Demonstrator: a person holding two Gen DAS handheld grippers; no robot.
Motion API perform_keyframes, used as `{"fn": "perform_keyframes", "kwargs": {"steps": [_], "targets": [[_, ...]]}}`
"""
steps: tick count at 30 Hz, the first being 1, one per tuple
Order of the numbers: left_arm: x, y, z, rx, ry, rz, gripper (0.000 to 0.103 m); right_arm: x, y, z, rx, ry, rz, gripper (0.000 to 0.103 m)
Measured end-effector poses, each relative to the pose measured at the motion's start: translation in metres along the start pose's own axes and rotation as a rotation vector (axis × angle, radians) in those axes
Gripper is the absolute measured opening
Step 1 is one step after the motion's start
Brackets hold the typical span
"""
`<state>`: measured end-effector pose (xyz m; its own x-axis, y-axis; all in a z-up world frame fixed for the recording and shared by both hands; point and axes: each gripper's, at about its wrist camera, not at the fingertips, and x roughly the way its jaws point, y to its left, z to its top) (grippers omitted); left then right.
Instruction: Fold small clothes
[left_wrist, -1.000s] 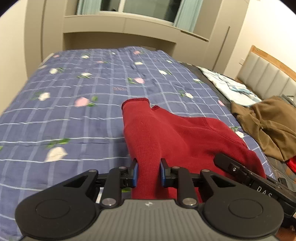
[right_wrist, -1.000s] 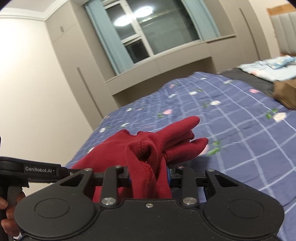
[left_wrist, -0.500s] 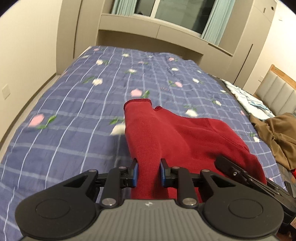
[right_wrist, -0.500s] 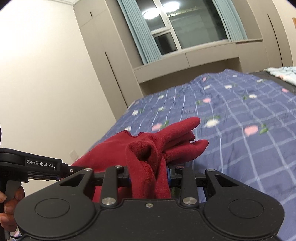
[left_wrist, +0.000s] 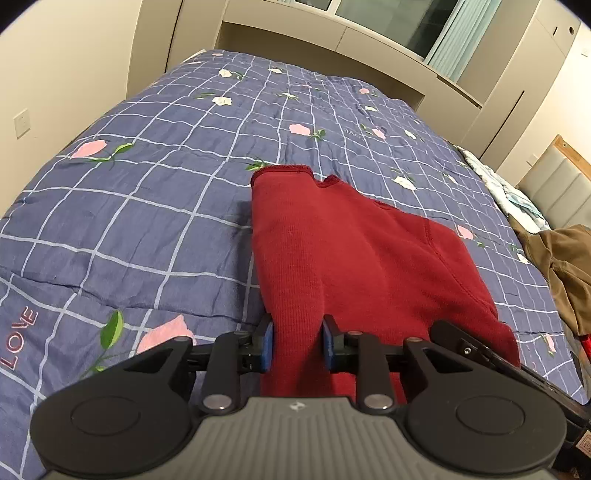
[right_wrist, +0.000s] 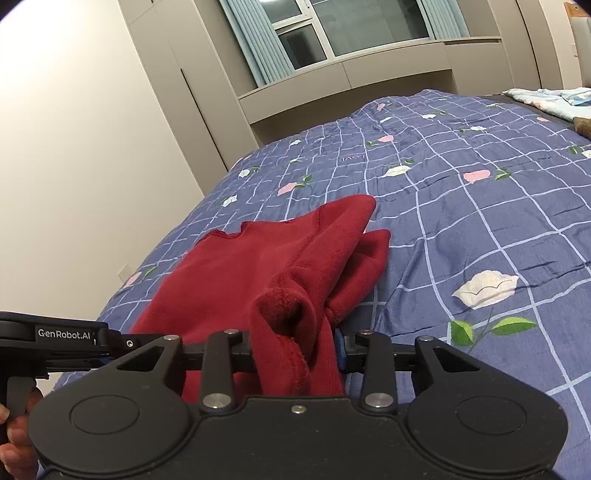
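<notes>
1. I see the red garment (left_wrist: 354, 254) lying on the bed (left_wrist: 147, 206), spread over the checked blue quilt with its flower print, toward the near edge of the bed where my two claws sit.
2. My left claw (left_wrist: 297, 341) has a narrow fold of the red garment between its blue pads (left_wrist: 266, 343). The jaws are opening; the cloth fills the gap and looks to touch both pads.
3. My right claw (right_wrist: 295, 345) has a thick bunched roll of the same garment between its jaws, which are opening too. Only the right-hand blue pad (right_wrist: 340, 347) shows; the cloth hides the other, and the fabric lies against the pad I can see.
4. From the right wrist view, the garment (right_wrist: 258, 266) runs away from the claw toward the far end of the bed, with a sleeve end lying flat on the quilt.
5. In the left wrist view the hem edge of the garment points toward the far end of the bed.
6. A brown garment (left_wrist: 565, 266) sits at the right edge of the bed, well apart from the red one.
7. A hand (right_wrist: 14, 439) grips the left claw's handle at the left edge of the right wrist view.
</notes>
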<state>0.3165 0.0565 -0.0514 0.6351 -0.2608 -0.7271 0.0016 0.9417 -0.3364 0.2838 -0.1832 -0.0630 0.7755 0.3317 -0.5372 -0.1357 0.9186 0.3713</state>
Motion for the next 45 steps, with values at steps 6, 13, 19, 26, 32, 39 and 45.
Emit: {"fn": "perform_keyframes", "kwargs": {"steps": [6, 13, 19, 26, 32, 39, 45], "targets": [[0.000, 0.001, -0.001, -0.013, 0.001, 0.004, 0.034, 0.000, 0.001, -0.001, -0.007, 0.005, -0.017, 0.049], [-0.010, 0.001, 0.001, -0.033, -0.004, 0.031, 0.050, -0.010, 0.001, 0.005, -0.007, -0.008, -0.044, 0.070], [-0.031, -0.003, 0.004, -0.022, -0.050, 0.053, 0.069, -0.033, 0.012, 0.013, -0.043, -0.075, -0.035, 0.087], [-0.064, -0.013, 0.007, -0.006, -0.122, 0.061, 0.090, -0.066, 0.029, 0.022, -0.104, -0.156, -0.021, 0.102], [-0.089, -0.020, 0.001, 0.006, -0.176, 0.081, 0.102, -0.091, 0.042, 0.025, -0.156, -0.200, -0.026, 0.102], [-0.113, -0.026, -0.012, 0.040, -0.220, 0.114, 0.102, -0.116, 0.049, 0.021, -0.183, -0.249, -0.027, 0.102], [-0.137, -0.029, -0.028, 0.066, -0.258, 0.124, 0.102, -0.137, 0.053, 0.012, -0.206, -0.280, -0.023, 0.102]]}}
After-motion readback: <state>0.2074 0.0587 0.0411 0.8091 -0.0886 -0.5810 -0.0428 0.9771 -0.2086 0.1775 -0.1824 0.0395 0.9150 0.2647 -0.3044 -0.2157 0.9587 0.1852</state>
